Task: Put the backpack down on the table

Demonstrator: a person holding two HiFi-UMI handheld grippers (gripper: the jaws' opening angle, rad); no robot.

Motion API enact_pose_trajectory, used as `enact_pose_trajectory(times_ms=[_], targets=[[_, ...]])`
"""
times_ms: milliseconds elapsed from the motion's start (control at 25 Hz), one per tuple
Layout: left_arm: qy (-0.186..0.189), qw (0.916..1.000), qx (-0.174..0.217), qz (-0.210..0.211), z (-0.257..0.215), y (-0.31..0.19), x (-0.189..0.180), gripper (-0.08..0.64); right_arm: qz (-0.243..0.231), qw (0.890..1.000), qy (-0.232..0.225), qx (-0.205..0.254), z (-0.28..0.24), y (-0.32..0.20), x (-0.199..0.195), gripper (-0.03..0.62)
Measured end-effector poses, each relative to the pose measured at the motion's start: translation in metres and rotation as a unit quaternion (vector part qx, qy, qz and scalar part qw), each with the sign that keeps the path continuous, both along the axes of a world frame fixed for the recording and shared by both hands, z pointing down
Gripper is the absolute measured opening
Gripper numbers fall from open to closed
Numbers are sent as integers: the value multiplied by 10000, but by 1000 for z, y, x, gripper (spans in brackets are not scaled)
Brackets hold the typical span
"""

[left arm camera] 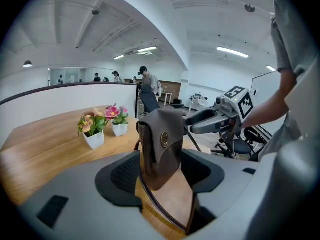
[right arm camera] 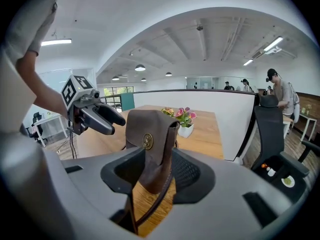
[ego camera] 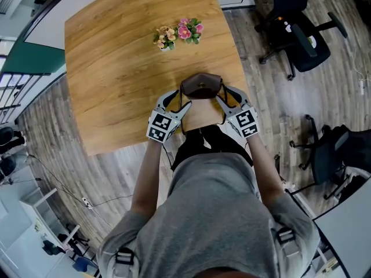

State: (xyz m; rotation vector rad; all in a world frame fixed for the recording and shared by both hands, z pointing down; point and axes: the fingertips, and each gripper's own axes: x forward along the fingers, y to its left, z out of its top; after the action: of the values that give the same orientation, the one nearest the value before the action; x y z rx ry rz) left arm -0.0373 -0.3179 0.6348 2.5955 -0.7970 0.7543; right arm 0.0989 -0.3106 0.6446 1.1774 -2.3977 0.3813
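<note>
Brown backpack (ego camera: 201, 86) appears clamped in left hand-held gripper (left arm camera: 161, 170) and right hand-held gripper (right arm camera: 152, 171); released near tabletop (ego camera: 116, 68) edge, it could be toppled.

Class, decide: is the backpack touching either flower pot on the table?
Apart. The head view shows bare wooden table between the backpack and the flower pots.

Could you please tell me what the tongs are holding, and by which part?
The brown backpack: the left tongs and the right tongs each grip one of its opposite sides.
</note>
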Motion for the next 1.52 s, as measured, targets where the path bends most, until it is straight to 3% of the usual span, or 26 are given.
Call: enact_pose_trajectory(times_ms=[320, 600, 840, 1520], targets=[[-10, 9999, -1, 168, -12, 24, -11, 236, 154, 9998, 98, 115, -17, 31, -10, 125], [39, 9993, 60, 353, -24, 48, -14, 112, 169, 9997, 146, -19, -20, 64, -13, 8], [-13, 9988, 115, 475, -28, 64, -17, 28, 75, 9996, 265, -36, -26, 83, -17, 6], [140, 9957, -12, 914, -35, 98, -27, 18, 522, 9982, 257, 128, -39, 109, -31, 5]])
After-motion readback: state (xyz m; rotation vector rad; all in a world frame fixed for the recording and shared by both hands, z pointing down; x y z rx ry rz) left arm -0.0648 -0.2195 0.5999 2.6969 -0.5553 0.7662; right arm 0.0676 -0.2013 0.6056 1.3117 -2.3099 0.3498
